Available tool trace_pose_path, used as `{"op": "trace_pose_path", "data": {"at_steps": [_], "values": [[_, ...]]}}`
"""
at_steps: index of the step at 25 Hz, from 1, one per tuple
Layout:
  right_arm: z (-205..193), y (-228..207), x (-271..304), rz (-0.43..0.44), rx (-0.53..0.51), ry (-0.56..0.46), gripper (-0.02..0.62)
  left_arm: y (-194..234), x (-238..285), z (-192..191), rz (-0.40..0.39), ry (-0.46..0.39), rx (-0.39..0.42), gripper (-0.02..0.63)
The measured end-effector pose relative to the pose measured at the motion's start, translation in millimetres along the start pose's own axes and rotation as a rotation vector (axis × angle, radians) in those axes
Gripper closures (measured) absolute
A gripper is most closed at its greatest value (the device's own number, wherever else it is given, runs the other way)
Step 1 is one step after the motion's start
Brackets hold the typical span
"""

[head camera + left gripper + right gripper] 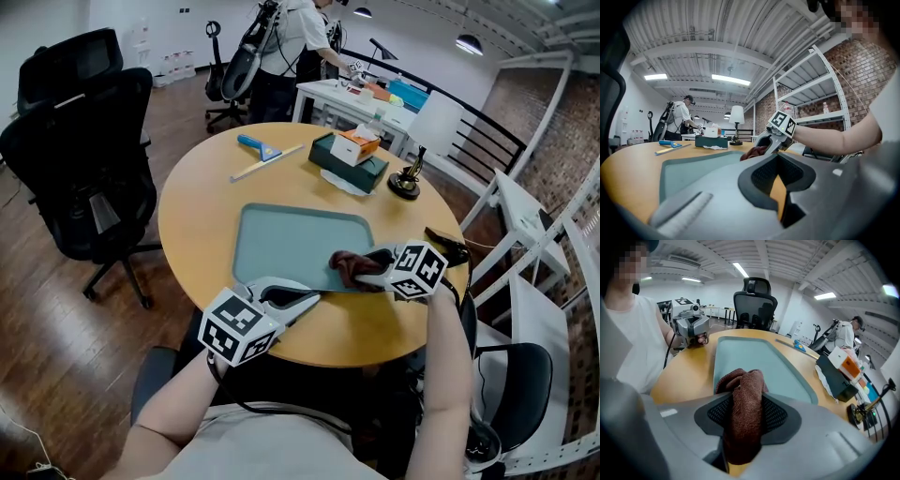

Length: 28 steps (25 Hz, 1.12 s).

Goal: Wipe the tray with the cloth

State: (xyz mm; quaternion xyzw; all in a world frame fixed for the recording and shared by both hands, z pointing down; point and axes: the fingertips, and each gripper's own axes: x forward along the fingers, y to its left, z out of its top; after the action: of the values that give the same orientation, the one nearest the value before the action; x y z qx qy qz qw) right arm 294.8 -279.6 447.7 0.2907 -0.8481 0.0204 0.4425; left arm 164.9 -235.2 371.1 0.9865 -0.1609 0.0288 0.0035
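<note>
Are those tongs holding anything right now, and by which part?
The right tongs pinch the brown cloth by a bunched fold; the left tongs hold nothing.

Head view: steeply down on round table [197,206]. Gripper views: low, close, facing each other across tray [684,168].

One tray [281,234], one cloth [349,265], two tools [314,298] [370,269], one lamp [434,124], one tissue box [349,163], seemingly one scraper [255,144].
</note>
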Motion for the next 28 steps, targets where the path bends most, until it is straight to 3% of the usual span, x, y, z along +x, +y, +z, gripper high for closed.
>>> {"op": "trace_pose_path", "data": {"at_steps": [7, 21, 28], "values": [[42, 20, 26, 0.050, -0.090, -0.024, 0.439, 7, -13, 1, 0.027, -0.026, -0.097, 0.606], [135, 58, 83, 0.108, -0.218, -0.044, 0.439, 18, -64, 5, 0.201, -0.070, -0.065, 0.606], [124, 60, 59, 0.089, -0.216, 0.055, 0.440, -14, -43, 14, 0.200, -0.086, -0.062, 0.606]]}}
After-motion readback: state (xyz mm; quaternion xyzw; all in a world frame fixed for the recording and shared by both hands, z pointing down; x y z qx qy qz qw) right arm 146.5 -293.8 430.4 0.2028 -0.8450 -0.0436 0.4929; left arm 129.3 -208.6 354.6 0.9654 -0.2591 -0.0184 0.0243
